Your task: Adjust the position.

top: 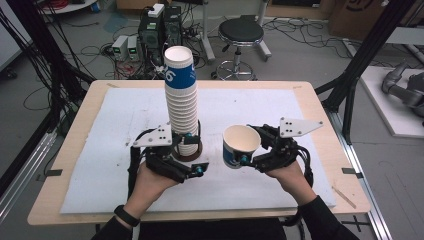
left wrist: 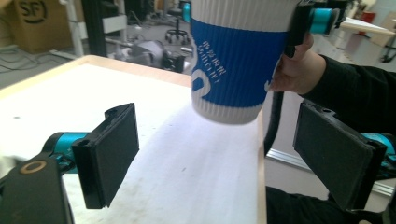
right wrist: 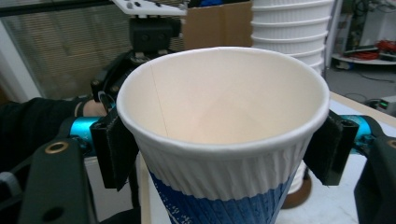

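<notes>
The paper cup [top: 240, 145] sits upright, lifted clear of the table, pinched at its sides by the right gripper [top: 250, 159], beside the tall stack of cups [top: 180, 100]. Its ribbed wall is white above and blue below; white lettering runs down the blue band, too blurred for me to read, perhaps Chinese characters. The top cup of the stack shows part of a large white figure, possibly a 6. The left gripper [top: 189, 152] hangs at the foot of the stack, its jaws spread with nothing between them. Everything stands over a white mat [top: 110, 150] on the wooden table [top: 75, 125]. A cardboard box [left wrist: 32, 21] on the floor reads "SF".
</notes>
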`<state>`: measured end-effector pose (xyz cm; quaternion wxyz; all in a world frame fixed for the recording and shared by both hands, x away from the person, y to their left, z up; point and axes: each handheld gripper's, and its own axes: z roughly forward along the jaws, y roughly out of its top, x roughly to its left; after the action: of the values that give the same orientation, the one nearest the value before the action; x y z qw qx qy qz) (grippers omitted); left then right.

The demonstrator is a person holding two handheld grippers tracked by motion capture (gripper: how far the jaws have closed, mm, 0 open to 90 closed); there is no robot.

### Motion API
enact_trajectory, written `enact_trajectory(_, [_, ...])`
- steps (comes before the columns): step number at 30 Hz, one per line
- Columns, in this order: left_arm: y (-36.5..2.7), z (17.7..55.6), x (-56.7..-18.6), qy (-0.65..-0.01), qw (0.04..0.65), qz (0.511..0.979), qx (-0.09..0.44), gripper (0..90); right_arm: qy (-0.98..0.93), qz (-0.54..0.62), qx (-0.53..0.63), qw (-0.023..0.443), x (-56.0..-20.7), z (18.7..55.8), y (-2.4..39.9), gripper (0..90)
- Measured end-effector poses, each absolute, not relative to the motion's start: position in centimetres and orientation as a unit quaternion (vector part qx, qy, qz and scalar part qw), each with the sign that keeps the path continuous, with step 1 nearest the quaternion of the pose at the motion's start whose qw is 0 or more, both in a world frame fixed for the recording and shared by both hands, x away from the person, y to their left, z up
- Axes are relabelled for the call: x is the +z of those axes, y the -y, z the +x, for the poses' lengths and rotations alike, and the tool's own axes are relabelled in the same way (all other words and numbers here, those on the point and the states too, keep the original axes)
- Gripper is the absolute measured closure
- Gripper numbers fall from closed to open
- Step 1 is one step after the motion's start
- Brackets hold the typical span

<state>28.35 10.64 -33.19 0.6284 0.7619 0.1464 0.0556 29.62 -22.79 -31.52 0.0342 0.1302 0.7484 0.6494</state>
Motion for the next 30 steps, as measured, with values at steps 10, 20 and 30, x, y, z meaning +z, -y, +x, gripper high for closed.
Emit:
enact_trajectory(10, [-14.5,27.7,-33.0,-0.167,0.624,0.754,0.121,14.3,-0.744,0.16,0.645,0.069,-31.3,30.2,26.0,23.0])
enact_trajectory(20, [-17.3,27.2,-33.2,-0.2,0.631,0.734,0.154,14.3,-0.738,0.183,0.643,0.093,-31.6,30.5,28.5,23.0])
enact_trajectory(30, [-18.1,26.9,-33.7,-0.209,0.632,0.728,0.162,14.3,-0.736,0.187,0.643,0.095,-31.7,30.6,29.0,23.0])
